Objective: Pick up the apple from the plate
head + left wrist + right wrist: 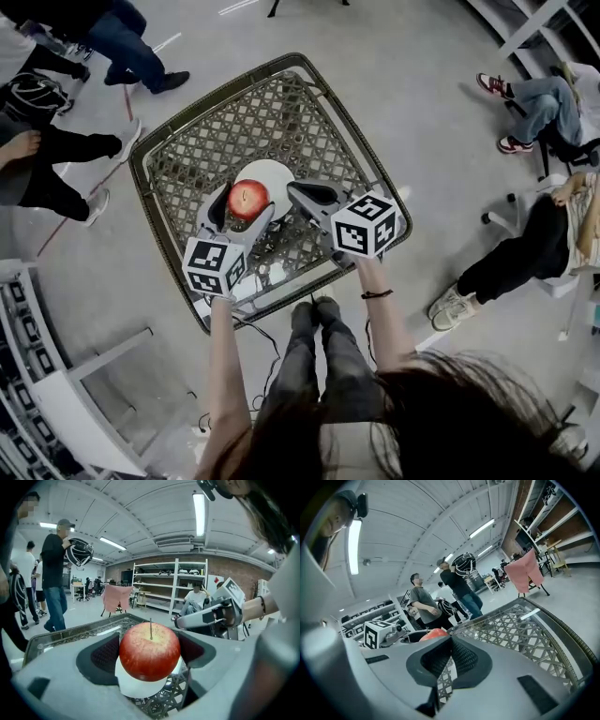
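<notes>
Stem-up apple point(149, 652) tight in left tongs point(150, 641); right tongs point(450, 644) together, empty.

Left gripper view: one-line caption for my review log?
Left gripper clasps the red apple over its white plate on the woven table.

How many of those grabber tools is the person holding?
2. The left hand-held gripper is closed on the apple over the white plate. The right hand-held gripper, jaws together and empty, is by the plate's right edge.
</notes>
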`<state>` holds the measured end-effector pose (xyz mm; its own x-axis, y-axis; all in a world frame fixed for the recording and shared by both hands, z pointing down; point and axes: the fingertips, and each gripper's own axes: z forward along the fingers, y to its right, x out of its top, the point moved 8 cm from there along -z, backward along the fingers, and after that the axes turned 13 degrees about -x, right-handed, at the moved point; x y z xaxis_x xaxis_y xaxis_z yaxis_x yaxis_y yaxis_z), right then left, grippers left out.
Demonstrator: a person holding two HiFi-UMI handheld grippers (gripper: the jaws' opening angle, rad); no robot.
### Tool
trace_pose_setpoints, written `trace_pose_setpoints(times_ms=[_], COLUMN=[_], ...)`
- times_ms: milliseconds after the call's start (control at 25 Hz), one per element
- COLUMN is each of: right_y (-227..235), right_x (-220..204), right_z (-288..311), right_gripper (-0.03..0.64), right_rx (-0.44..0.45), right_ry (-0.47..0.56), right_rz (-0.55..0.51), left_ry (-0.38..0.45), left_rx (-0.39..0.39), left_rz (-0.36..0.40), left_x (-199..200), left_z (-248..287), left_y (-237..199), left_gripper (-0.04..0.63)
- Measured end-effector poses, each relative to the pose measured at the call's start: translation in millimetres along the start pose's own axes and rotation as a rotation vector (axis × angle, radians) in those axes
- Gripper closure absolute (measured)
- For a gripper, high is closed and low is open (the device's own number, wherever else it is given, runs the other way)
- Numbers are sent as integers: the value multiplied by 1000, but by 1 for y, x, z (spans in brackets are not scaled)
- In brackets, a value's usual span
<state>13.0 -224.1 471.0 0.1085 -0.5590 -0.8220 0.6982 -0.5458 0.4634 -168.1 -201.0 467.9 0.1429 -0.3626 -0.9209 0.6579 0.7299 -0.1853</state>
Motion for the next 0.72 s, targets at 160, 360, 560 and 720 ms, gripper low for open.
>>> trace_pose_setpoints(times_ms=[160, 360, 560, 720], right_y=[-11, -25, -37, -45], right_x=[9, 17, 24, 31], right_z=[-10, -25, -39, -45], right_gripper=[607, 607, 607, 609], right_rx=[4, 26, 48, 67], right_ry=[13, 41, 68, 81], right_rz=[-8, 11, 13, -4], left_ry=[26, 39, 57, 74], left_rx=[1, -2, -6, -2], left_rz=[-1, 2, 2, -1], left_x=[13, 27, 38, 44], left_z=[-12, -25, -38, -48], left_y=[11, 26, 41, 51], left_gripper=[202, 202, 202, 202])
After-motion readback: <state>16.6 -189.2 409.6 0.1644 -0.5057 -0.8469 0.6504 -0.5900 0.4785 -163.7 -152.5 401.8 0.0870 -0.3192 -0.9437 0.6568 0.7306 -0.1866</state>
